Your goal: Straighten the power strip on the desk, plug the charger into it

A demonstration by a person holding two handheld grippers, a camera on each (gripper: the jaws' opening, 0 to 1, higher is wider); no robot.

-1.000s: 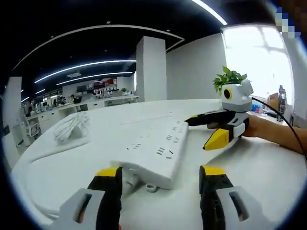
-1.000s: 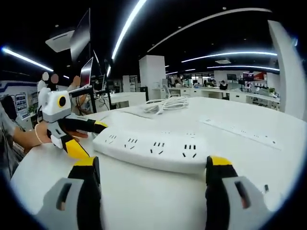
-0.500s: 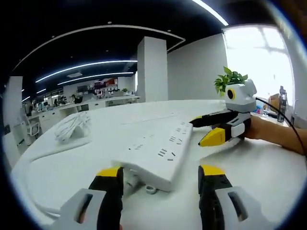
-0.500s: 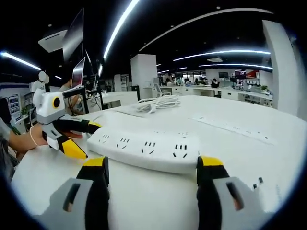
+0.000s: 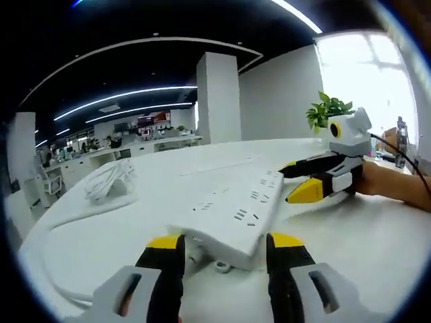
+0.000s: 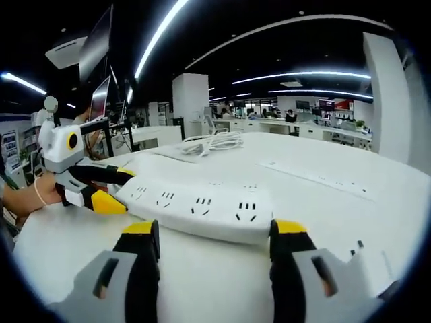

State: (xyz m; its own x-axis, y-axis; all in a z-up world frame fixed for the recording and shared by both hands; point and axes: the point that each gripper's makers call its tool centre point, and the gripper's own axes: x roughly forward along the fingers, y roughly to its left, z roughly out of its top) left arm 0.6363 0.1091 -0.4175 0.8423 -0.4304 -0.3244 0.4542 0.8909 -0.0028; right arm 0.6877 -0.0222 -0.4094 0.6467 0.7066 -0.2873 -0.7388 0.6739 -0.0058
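Observation:
A white power strip lies flat on the white desk. Its near end sits between the yellow-tipped jaws of my left gripper, which is open and stands close on either side of it. My right gripper comes in from the right and straddles the strip's far end. In the right gripper view the power strip lies across my open right gripper, and the left gripper brackets its far end. A small white object with dark prongs lies on the desk to the right.
A coiled white cable lies on the desk, and the strip's thick white cord curves off along the desk edge. A flat socket rail is set into the desktop. A potted plant and monitors stand beyond.
The jaws of both grippers have narrowed around the strip's ends. Both cameras have shifted slightly; the strip lies much as before.

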